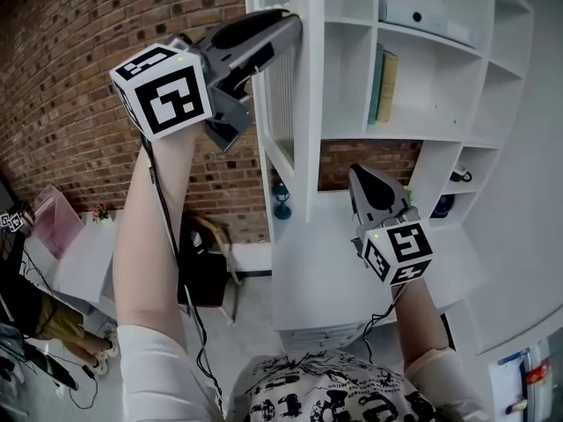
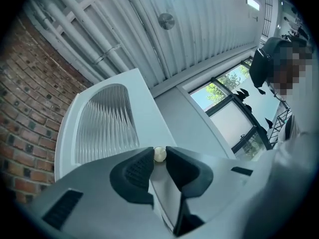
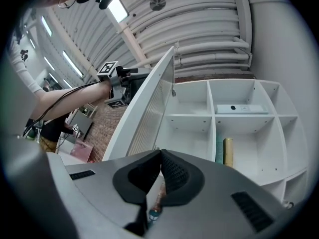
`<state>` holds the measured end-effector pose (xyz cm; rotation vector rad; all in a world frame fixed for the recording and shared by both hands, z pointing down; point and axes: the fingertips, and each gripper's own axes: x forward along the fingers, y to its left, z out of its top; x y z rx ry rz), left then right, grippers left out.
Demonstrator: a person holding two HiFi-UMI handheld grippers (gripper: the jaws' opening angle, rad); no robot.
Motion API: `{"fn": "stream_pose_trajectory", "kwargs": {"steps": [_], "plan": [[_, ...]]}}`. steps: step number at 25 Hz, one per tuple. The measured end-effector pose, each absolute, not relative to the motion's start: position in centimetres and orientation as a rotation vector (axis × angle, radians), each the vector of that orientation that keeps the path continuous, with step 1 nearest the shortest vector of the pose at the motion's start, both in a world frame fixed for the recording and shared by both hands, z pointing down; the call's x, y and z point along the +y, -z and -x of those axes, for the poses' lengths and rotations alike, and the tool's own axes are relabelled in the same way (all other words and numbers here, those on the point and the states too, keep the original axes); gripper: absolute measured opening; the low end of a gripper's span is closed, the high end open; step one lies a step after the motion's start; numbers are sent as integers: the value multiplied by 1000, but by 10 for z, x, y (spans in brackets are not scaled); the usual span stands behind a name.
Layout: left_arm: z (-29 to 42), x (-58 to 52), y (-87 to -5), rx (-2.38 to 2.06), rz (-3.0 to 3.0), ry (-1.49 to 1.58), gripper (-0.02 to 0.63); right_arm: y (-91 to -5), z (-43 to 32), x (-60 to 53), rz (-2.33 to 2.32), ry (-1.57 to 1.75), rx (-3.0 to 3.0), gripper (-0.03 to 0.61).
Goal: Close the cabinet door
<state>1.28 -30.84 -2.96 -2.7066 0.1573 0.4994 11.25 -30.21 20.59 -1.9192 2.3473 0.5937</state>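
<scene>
Brick wall (image 1: 70, 77) behind; left tongs (image 2: 159, 151) pinch the knob (image 2: 159, 155) of the cabinet door (image 2: 107, 118); right tongs (image 3: 160, 156) closed, empty.

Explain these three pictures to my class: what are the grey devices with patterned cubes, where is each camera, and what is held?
A person holds a grey two-jaw gripper in each hand; there is no robot. The head view comes from a camera on the person's head, looking down; the other two cameras ride on the grippers. The left gripper is clamped on the small round cream knob of the open white cabinet door with a ribbed panel. The right gripper is shut and empty, near the white shelf unit, which holds two upright books, green and tan, and a flat white box.
</scene>
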Motion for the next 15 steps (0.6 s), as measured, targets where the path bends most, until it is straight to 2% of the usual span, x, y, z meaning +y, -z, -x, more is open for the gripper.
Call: {"fn": "stream_pose_trajectory", "kwargs": {"steps": [15], "plan": [[-132, -327, 35, 502, 2598, -472, 85, -213, -219, -330, 1769, -547, 2498, 15]]}}
